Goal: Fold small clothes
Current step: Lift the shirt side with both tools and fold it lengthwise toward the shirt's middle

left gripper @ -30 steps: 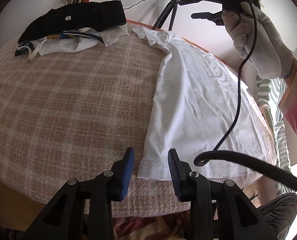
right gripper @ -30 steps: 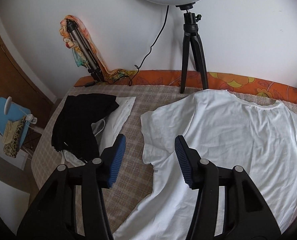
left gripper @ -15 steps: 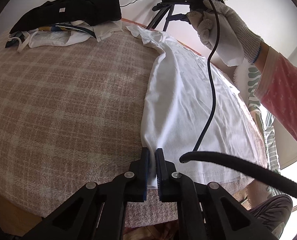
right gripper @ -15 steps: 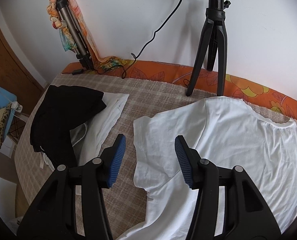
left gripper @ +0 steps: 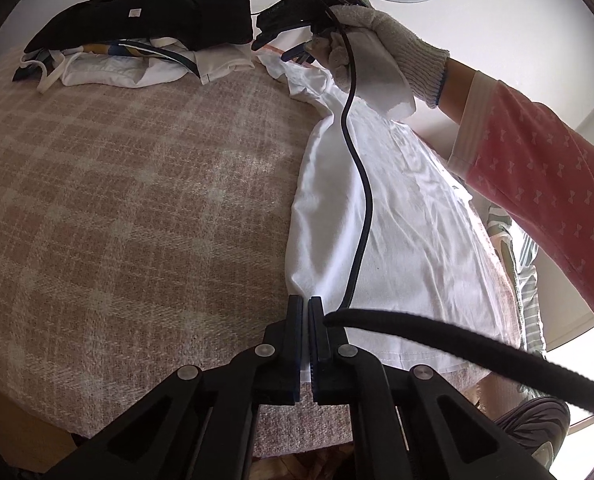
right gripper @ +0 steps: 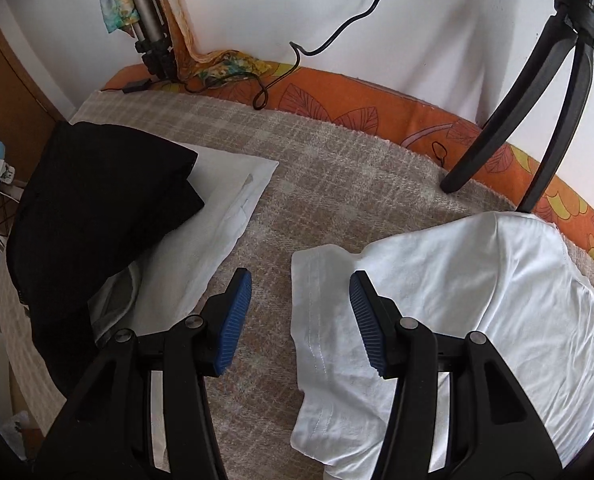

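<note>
White t-shirt (left gripper: pixel 409 216) flat lengthwise; left claw (left gripper: pixel 305 344) clamps hem corner.

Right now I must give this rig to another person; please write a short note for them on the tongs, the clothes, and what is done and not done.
Left tongs: shut on the bottom hem corner of the white T-shirt.
Right tongs: open, above the T-shirt's sleeve, gripping nothing.
T-shirt lies flat on the checked blanket, not folded.
Folded pile, black garment on top, sits at the far side.
Left: grip the sleeve, then fold.
</note>
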A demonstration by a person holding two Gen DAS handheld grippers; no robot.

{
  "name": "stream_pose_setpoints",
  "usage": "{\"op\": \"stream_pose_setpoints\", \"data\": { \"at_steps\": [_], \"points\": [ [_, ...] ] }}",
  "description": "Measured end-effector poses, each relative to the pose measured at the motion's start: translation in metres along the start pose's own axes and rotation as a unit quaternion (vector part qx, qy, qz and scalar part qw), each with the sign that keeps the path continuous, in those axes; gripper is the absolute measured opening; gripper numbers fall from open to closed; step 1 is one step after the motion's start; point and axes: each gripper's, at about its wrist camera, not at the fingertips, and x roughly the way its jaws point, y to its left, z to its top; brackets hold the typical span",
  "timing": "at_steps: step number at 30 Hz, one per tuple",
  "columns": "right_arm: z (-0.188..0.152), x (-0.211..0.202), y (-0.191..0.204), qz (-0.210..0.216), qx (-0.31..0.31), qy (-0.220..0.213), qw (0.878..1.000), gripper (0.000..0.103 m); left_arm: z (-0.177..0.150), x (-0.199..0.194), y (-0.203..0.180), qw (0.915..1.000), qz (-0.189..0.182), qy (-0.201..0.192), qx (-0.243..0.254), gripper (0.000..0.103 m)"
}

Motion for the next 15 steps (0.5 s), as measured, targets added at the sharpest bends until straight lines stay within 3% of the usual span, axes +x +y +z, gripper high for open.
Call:
{"op": "stream_pose_setpoints", "data": {
  "at_steps": [4,7,8,10,15],
  "points": [
    [-0.001,0.018,0.005,-0.064,-0.040,0.023,0.997,0.053,-0.002,-0.001,0.002,1.0000,-0.003,0.000,-0.002,0.000],
    [-0.001,0.021,0.000,-0.060,-0.043,0.023,0.997,0.030,-0.002,-0.002,0.004,1.0000,-0.008,0.000,-0.005,0.000],
    [-0.001,0.020,0.000,-0.061,-0.043,0.020,0.997,0.014,-0.002,-0.003,0.004,0.9999,-0.010,0.000,-0.007,0.000],
    [0.002,0.019,-0.001,-0.071,-0.041,0.015,0.997,0.007,-0.001,-0.006,0.004,0.9998,-0.016,-0.005,-0.011,0.000],
    [0.012,-0.014,-0.031,0.006,0.039,-0.041,0.998,0.006,0.001,-0.024,0.001,0.9992,-0.026,-0.032,-0.002,0.000]
  ]
}}
